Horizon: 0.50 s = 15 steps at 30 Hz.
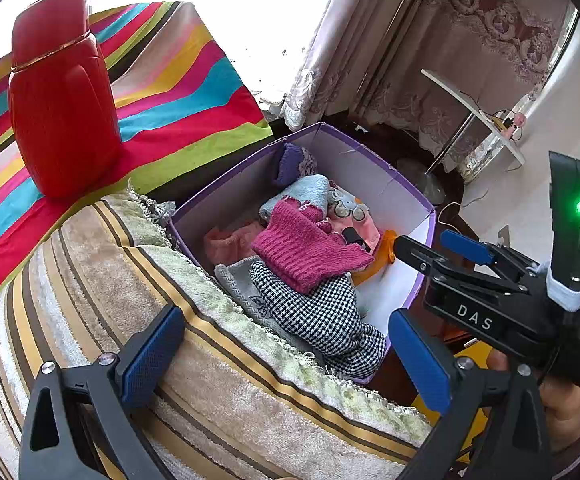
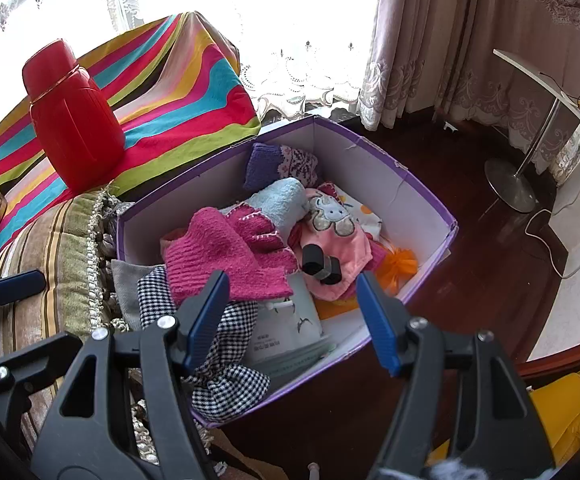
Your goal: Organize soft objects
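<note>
Both grippers, left gripper [image 1: 285, 360] and right gripper [image 2: 290, 320], gape wide, empty; checked cloth [image 2: 225, 376] overhangs box [image 2: 410, 184] near rim, may slide out if snagged.

The open-topped purple cardboard box [image 2: 422, 196] is reachable from above, but its left and middle are heaped with soft things: a magenta knitted piece [image 2: 225, 256] on top, a black-and-white checked cloth [image 2: 225, 384] spilling over the near wall. Bare white floor shows only in the box's near right corner, beside an orange tuft [image 2: 400, 264]. A striped plush cushion [image 1: 209, 360] presses against the left wall, a tall red plastic flask [image 1: 59, 120] behind. Dark wooden floor [image 2: 470, 248] to the right lies clear.
</note>
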Tool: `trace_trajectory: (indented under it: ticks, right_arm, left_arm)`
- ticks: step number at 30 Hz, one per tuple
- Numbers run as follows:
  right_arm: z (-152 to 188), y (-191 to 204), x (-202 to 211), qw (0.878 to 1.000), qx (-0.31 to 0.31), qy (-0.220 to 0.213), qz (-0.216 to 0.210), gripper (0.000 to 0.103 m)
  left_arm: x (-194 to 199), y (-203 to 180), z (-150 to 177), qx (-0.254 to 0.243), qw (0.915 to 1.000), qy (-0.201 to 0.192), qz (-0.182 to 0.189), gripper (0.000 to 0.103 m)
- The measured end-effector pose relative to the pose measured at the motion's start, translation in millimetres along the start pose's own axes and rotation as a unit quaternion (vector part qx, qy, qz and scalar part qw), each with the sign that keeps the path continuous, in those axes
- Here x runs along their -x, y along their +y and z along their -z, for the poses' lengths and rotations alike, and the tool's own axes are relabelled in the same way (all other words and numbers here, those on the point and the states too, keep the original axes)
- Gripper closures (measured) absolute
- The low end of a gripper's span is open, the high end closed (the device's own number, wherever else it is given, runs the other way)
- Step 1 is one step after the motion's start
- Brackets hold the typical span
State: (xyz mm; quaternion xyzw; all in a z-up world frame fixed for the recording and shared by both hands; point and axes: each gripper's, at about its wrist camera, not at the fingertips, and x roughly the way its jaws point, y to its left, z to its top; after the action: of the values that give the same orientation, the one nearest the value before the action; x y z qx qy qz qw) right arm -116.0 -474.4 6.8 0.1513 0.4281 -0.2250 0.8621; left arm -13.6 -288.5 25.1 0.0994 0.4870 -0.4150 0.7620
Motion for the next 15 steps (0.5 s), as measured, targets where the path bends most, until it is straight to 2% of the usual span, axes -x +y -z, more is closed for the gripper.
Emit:
trace_trajectory:
  ticks: [15]
  right_arm:
    - [0.7,-1.2,-0.1,1.000,-0.003,0.000,0.000,0.034]
  left_arm:
    - [-1.2,0.0,0.3,0.002,1.0000,0.000,0.000,0.000]
